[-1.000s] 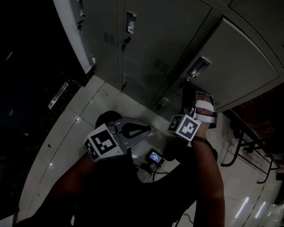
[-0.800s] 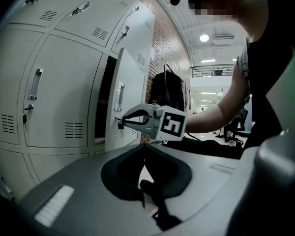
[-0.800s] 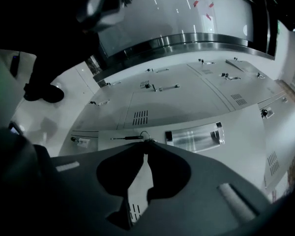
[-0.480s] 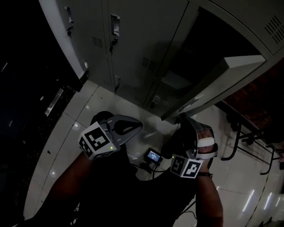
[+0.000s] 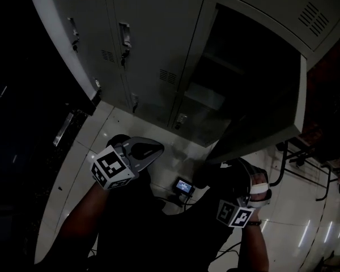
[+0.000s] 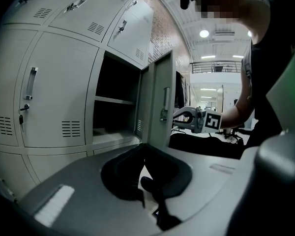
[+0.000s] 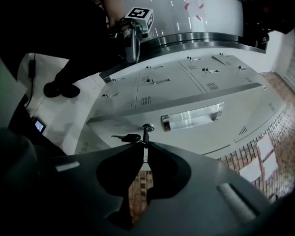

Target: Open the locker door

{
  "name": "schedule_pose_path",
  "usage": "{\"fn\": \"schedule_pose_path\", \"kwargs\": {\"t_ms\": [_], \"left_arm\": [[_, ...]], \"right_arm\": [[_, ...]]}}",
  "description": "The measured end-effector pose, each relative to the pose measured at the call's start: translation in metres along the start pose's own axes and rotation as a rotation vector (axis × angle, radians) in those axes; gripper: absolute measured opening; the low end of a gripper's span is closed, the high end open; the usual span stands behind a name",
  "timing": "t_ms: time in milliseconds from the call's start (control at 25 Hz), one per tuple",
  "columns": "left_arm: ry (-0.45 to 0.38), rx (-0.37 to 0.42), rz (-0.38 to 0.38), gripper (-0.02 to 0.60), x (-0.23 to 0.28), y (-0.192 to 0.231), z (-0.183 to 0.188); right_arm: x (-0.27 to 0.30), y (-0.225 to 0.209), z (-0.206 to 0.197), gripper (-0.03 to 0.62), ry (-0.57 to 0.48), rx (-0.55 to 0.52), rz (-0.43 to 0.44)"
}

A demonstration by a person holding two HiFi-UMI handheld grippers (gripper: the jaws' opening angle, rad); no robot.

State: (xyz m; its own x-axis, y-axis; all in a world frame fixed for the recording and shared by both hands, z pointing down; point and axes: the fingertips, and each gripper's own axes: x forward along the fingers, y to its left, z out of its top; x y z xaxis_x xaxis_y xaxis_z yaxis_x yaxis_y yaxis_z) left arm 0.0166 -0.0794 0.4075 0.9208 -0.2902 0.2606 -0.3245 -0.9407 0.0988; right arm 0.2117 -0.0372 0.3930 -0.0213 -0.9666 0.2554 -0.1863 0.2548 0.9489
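Observation:
The grey locker door [image 5: 299, 89] stands swung wide open to the right, baring a dark compartment [image 5: 226, 67] with a shelf. My right gripper [image 5: 220, 168] is at the door's lower edge. In the right gripper view its jaws [image 7: 144, 142] are shut on the key [image 7: 146, 128] in the door's lock, below the chrome handle [image 7: 191, 117]. A second key [image 7: 126, 138] dangles beside it. My left gripper [image 5: 160, 146] hangs in front of the lockers, away from the door, shut on nothing [image 6: 143, 144]. The left gripper view shows the door [image 6: 160, 102] edge-on and the right gripper [image 6: 187, 118] at it.
Closed lockers [image 5: 153, 44] with handles and keys stand left of the open one. On the tiled floor by my feet lies a small lit screen [image 5: 185, 186] with a cable. Dark tube-framed furniture [image 5: 283, 157] stands at the right, and a brick wall [image 6: 162, 23] runs beyond the lockers.
The locker door has swung from closed to wide open. My right gripper has drawn back toward me with the key held. The left gripper has stayed about where it was.

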Motion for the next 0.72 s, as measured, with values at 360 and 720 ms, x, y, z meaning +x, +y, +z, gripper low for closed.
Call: {"fn": "schedule_pose_path", "kwargs": {"t_ms": [360, 720], "left_arm": [[0.009, 0.005, -0.005, 0.011, 0.005, -0.003, 0.0], [0.011, 0.005, -0.003, 0.011, 0.003, -0.001, 0.0]], "right_arm": [[-0.014, 0.0, -0.027, 0.085, 0.027, 0.067, 0.032], [-0.062, -0.004, 0.017, 0.002, -0.4, 0.898, 0.311]]}}
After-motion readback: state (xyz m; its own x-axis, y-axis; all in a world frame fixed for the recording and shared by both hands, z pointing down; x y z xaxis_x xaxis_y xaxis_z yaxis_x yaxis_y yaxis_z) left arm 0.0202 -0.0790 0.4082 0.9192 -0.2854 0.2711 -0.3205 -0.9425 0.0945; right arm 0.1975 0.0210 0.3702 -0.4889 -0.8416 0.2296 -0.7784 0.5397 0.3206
